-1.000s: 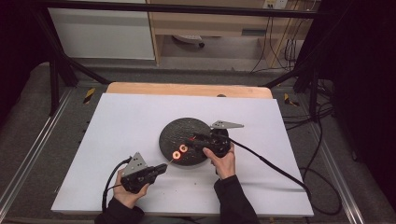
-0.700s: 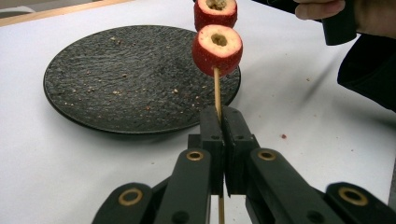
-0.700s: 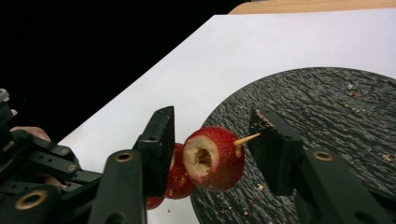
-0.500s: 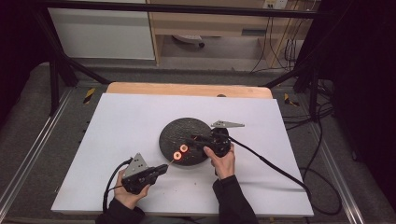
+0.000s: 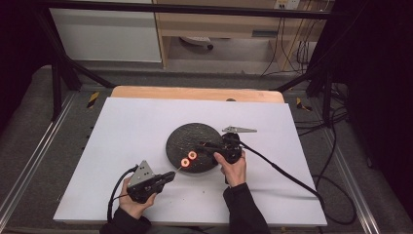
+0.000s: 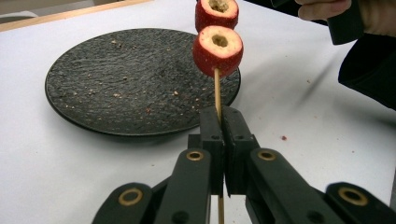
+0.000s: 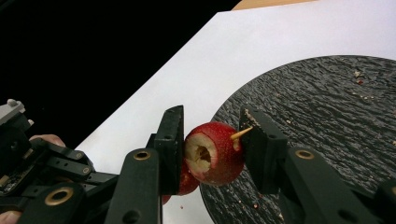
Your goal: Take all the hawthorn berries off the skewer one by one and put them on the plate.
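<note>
High view: over the dark plate [image 5: 195,141], the left gripper [image 6: 219,135] pinches a wooden skewer [image 6: 217,88] carrying two red fruits. The right gripper [image 7: 210,140] brackets the outer fruit [image 7: 212,153], jaws narrow, contact unclear. Two appear threaded; nothing loose remains on the plate.

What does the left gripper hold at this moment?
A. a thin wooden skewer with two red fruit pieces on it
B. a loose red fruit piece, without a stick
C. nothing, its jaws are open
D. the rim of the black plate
A: in the left gripper view the left gripper has its jaws closed on the skewer, which carries two fruit pieces above the plate.
</note>
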Available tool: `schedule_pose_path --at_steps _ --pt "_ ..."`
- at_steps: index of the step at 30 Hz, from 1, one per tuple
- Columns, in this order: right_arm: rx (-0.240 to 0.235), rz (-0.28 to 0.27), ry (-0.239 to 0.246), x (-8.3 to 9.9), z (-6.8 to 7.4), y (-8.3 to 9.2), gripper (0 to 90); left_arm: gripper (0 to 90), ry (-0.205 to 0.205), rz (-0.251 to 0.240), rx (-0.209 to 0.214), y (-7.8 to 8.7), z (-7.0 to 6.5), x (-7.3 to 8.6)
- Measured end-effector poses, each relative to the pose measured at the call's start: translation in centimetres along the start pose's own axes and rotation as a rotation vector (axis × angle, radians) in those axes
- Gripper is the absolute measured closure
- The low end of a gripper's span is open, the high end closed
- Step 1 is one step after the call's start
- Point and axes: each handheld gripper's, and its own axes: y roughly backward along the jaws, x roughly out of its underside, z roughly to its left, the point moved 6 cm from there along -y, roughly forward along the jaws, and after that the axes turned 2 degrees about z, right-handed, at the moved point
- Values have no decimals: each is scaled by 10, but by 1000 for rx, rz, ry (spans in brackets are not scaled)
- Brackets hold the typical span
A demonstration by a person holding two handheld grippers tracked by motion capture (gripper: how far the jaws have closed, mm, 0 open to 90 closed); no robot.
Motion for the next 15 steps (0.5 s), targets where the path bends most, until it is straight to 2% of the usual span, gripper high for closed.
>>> schedule_pose_path --at_steps 8,15 --pt "23 -32 2 -10 -1 8 628 879 -3 -2 1 1 -1 0" --pt "47 -36 10 -21 -9 14 629 879 -2 -7 -2 2 0 0"
